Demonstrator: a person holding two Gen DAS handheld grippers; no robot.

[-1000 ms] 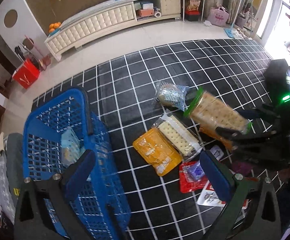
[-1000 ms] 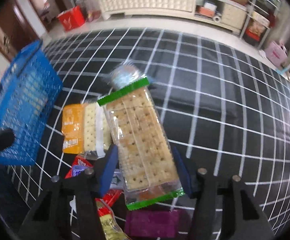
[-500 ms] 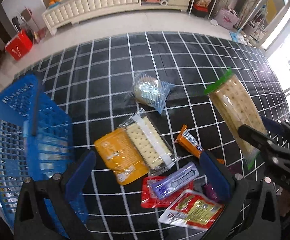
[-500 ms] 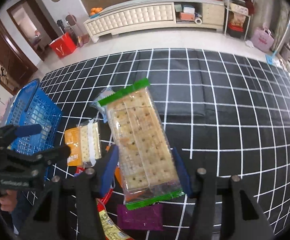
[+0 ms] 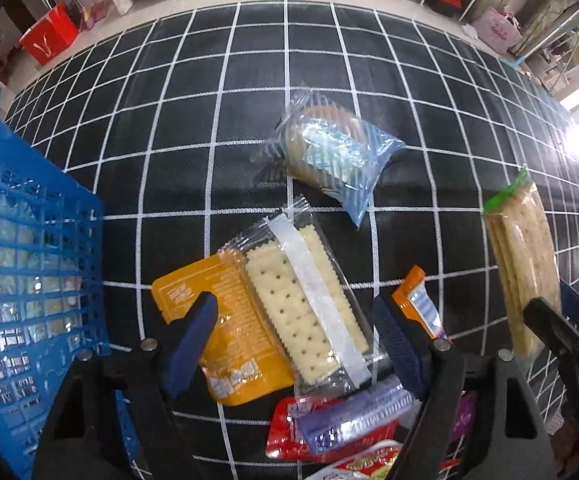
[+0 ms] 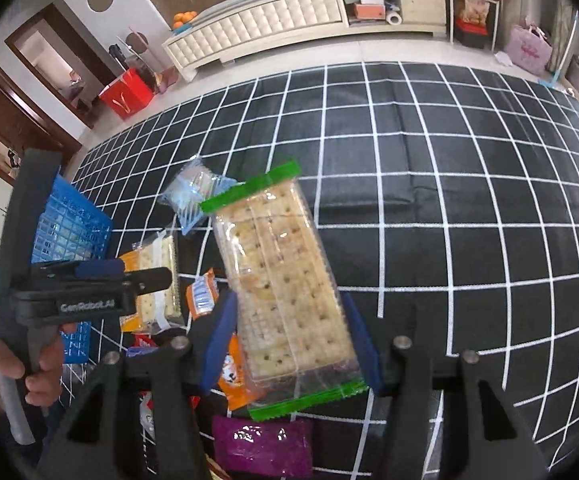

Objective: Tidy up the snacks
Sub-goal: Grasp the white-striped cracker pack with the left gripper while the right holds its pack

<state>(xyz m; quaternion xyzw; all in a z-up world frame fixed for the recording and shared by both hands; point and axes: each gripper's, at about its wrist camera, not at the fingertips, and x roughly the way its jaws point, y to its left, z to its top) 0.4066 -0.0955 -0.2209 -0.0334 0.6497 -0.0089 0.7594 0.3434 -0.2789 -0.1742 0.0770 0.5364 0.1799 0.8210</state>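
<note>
My right gripper [image 6: 289, 320] is shut on a clear cracker pack with green ends [image 6: 281, 280], held tilted above the black grid mat; the same cracker pack [image 5: 521, 264] shows at the right edge of the left wrist view. My left gripper [image 5: 295, 320] is open, hovering low over an orange-and-clear cracker pack [image 5: 289, 304] lying on the mat. A blue plastic basket [image 5: 29, 260] with pale packets inside stands at the left; the basket [image 6: 69, 228] is partly hidden behind the left gripper [image 6: 101, 276], which a hand holds.
Loose snacks lie on the mat: a blue-striped bread bag [image 5: 329, 152], an orange bar [image 5: 421, 304], a purple-wrapped bar [image 5: 353, 412] on a red pack [image 5: 285, 432], and a magenta pack [image 6: 261, 448]. A long cabinet [image 6: 269, 20] and a red bag [image 6: 127, 94] stand beyond the mat.
My left gripper has swung from over the basket to right over the snack pile and come lower. The right gripper has carried the green-ended cracker pack up and to the right.
</note>
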